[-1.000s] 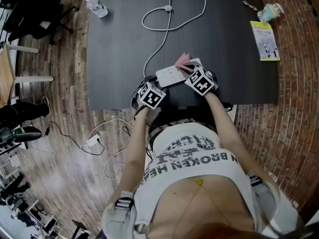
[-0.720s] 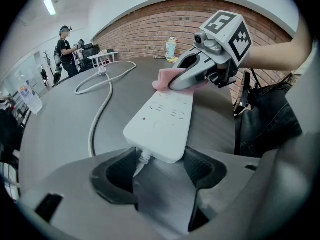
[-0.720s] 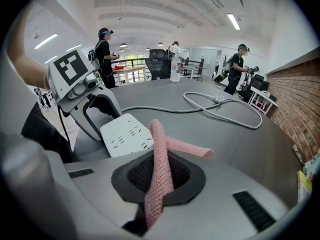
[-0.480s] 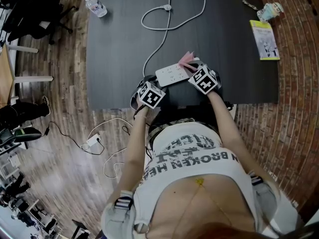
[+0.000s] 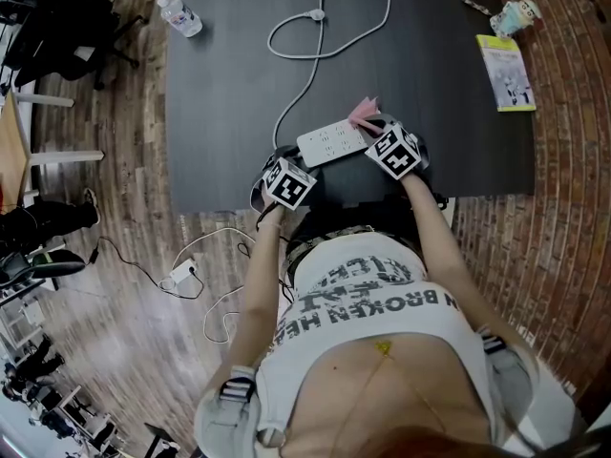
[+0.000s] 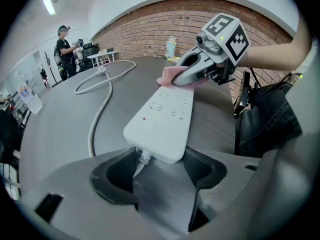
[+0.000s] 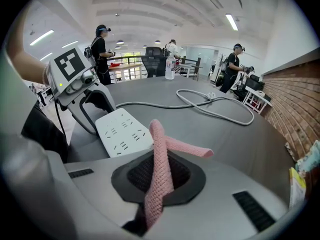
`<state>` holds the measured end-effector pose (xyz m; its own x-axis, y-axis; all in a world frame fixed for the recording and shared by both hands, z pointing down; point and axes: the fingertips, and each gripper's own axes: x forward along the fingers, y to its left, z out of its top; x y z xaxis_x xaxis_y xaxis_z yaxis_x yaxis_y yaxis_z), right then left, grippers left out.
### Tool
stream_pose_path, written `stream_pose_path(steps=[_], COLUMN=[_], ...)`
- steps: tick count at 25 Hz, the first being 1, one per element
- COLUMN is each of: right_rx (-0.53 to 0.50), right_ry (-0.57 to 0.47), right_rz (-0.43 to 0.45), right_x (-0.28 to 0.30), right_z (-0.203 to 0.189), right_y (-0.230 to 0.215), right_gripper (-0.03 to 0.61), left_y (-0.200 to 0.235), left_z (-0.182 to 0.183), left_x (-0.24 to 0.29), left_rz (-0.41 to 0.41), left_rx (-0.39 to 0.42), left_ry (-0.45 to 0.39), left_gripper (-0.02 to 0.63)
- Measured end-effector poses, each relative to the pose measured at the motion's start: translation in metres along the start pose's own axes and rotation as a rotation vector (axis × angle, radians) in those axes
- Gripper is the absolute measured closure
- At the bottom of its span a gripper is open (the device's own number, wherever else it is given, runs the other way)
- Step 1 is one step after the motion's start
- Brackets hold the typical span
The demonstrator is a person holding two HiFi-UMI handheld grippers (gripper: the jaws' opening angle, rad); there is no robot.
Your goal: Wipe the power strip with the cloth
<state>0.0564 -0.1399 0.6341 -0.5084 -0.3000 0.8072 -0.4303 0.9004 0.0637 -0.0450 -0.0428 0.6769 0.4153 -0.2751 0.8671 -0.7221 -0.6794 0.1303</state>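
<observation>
Strip (image 5: 332, 143) is white and sits flat on the dark bench (image 5: 220, 93), close to the near edge and a bit slanted. Its cord (image 5: 315, 55) runs off the left end and loops away toward the far side.

Left hand-held gripper (image 6: 160, 166) is at that cord end. The end of the strip sits right between its jaws, with a pad on either side, so it looks clamped on it.

Right hand-held gripper (image 7: 160, 176) is at the other end, jaws closed on the pink cloth (image 7: 160, 169). A fold of it sticks up out of the jaws and a loose tail flops forward onto the bench just past the strip's corner. In the left gripper view the cloth is bunched under the right gripper's tips, touching the strip's far end.

Other stuff on the bench, well away from all this: a water bottle (image 5: 179, 13) lying at the far left corner and a yellow-green booklet (image 5: 504, 72) over on the right side. There's a small thing beyond the booklet, but it's too small to tell what it is.
</observation>
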Motion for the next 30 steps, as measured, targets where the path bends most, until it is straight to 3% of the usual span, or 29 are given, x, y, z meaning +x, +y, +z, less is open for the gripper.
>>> stream_pose_path(steps=[17,20,22,26,30], right_rx=[0.175,0.145,0.121,0.211,0.196], right_ry=[-0.004,0.130,0.166,0.076,0.015], right_rz=[-0.121,-0.138,-0.140,-0.167,-0.165], right_x=[-0.020,-0.017,-0.018,-0.028,-0.037], right_z=[-0.040,-0.070,-0.084,-0.076,-0.051], right_y=[-0.049,-0.051,-0.048,-0.052,-0.052], right_gripper=[0.563,0.563,0.561,0.563,0.562], left_y=[0.004,0.003,0.002,0.006,0.004], left_z=[-0.001,0.000,0.001,-0.001,-0.001], left_x=[0.003,0.003,0.003,0.003,0.002], left_rz=[0.018,0.017,0.016,0.026,0.017], left_rx=[0.000,0.000,-0.001,0.002,0.003], left_ry=[-0.003,-0.008,-0.010,-0.006,-0.004], left_gripper=[0.333,0.333,0.333,0.333,0.333])
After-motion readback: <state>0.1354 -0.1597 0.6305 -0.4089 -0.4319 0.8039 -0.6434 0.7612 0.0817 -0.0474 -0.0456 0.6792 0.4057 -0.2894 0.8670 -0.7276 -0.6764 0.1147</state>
